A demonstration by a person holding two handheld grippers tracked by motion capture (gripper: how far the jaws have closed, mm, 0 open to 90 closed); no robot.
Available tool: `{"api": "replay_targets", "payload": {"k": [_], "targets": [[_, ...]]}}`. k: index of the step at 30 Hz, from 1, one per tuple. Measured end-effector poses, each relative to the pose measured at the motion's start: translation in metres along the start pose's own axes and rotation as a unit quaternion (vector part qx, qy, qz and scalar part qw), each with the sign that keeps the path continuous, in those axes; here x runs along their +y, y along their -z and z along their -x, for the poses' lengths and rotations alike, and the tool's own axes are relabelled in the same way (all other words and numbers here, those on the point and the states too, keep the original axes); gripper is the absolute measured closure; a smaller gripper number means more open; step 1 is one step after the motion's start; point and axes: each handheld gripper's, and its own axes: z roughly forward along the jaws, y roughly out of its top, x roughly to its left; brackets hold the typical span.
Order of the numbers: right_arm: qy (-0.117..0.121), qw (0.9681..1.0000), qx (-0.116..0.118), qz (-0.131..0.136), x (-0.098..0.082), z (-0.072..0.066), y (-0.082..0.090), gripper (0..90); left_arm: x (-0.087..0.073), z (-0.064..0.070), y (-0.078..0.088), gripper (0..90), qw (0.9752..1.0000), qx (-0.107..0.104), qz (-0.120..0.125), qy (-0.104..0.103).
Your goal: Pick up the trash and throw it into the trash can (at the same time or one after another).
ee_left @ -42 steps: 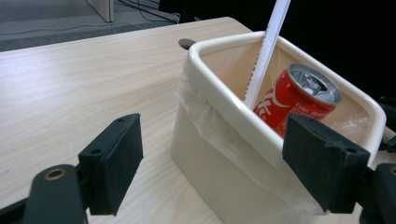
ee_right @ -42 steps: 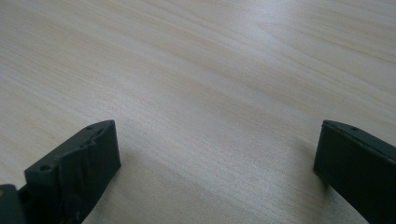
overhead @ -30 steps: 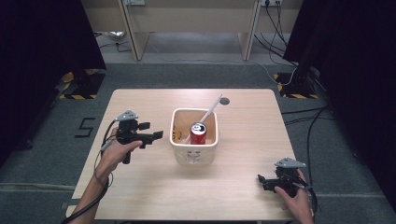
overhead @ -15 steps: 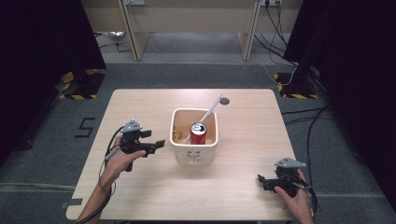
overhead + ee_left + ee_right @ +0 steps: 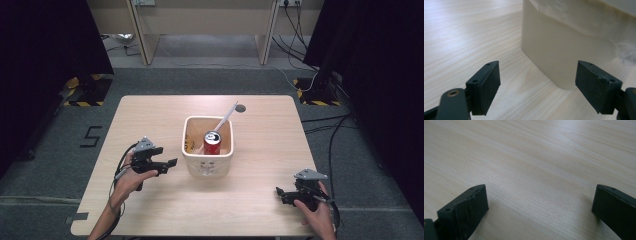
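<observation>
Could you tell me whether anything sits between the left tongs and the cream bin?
Nothing visible does: bare table lies between the open left tongs and the cream bin, whose corner faces them.

A square light-wood table [image 5: 260,210] with rounded corners stands on grey carpet [image 5: 55,165]. Near its far edge sits a small dark round hole [image 5: 240,108]. On the carpet left of the table a black mark shaped like a "5" [image 5: 90,136] is taped down. Yellow-and-black striped plates [image 5: 84,92] lie at the feet of the dark curtains [image 5: 45,45] on both sides. Black cables [image 5: 325,125] trail over the floor at right, and a pale wooden desk frame [image 5: 205,25] stands behind.
</observation>
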Motion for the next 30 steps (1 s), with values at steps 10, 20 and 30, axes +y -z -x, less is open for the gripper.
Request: {"api": "replay_targets", "payload": {"k": [10,20,30], "targets": [[0.0,1.0,0.0,0.0,0.0,0.0,0.0,0.4,-0.018,-0.002,-0.005,18.8,0.9998,0.009,-0.016,0.0],[0.0,1.0,0.0,0.0,0.0,0.0,0.0,0.5,-0.032,-0.001,-0.009,18.3,0.999,0.02,-0.035,-0.02],[0.0,1.0,0.0,0.001,0.0,0.0,0.0,0.5,-0.041,0.003,-0.011,18.2,0.9979,0.025,-0.048,-0.036]]}}
